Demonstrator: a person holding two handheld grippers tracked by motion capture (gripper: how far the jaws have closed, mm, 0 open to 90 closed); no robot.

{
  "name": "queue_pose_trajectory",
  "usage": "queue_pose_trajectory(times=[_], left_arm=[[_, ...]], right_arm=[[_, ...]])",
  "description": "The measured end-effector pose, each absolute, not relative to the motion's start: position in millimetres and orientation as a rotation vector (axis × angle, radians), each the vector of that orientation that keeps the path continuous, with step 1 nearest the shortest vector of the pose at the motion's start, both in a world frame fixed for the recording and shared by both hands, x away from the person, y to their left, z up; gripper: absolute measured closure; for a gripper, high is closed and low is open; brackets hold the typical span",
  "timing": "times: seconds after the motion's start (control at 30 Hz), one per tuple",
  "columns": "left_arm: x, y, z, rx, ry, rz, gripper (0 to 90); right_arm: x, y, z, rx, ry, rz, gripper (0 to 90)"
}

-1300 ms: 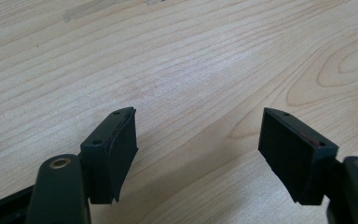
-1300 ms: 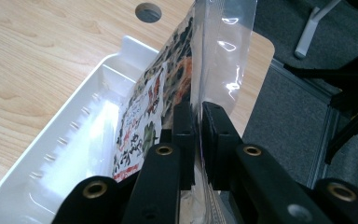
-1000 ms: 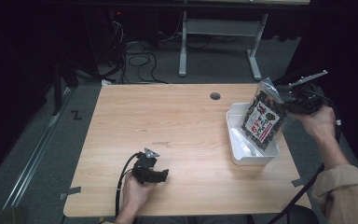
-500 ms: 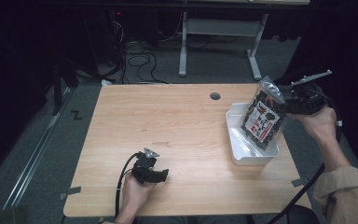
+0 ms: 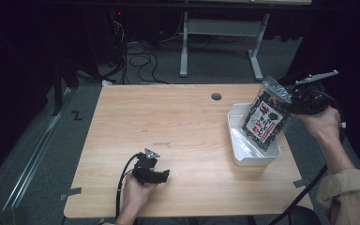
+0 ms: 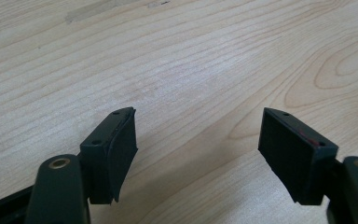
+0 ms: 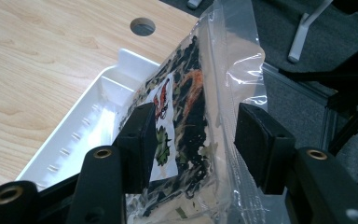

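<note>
- left gripper [image 5: 161, 176] rests low on the near part of the wooden table [image 5: 168, 117], jaws spread wide with bare wood grain between them; it carries nothing and looks parked out of the way, probably so the other hand can work alone.
- right of the middle, one round cable hole [image 5: 216, 96] sits near the far edge of the table.
- one white tray [image 5: 243, 157] lies along the right side of the table, long side running away from the person; its near half looks bare, so it may be where the bag belongs.
- one clear bag of dark dried food [image 5: 265, 117] with a white label stands tilted over the tray's far half, its lower end down in or just above the tray; i cannot tell if it touches.
- right gripper [image 7: 193, 140] has its jaws closed in on the bag's sides, pinching it mid-body, likely for a steady hold.
- count: two grippers, one bag, one tray, one table.
</note>
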State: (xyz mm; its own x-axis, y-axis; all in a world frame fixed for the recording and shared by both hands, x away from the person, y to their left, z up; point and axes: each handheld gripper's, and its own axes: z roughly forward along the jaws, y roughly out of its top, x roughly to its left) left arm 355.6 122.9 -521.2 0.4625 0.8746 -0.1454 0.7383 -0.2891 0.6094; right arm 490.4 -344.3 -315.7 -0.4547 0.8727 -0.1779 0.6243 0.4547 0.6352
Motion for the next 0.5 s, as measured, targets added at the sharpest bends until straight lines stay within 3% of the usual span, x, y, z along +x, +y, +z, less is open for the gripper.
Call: queue_pose_trajectory(times=[0.5], left_arm=[[355.6,122.7,-521.0,2.099,1.336,0.289,28.0]], right_arm=[[479.7,-346.2,-305.7,1.227,2.188,0.783,48.3]])
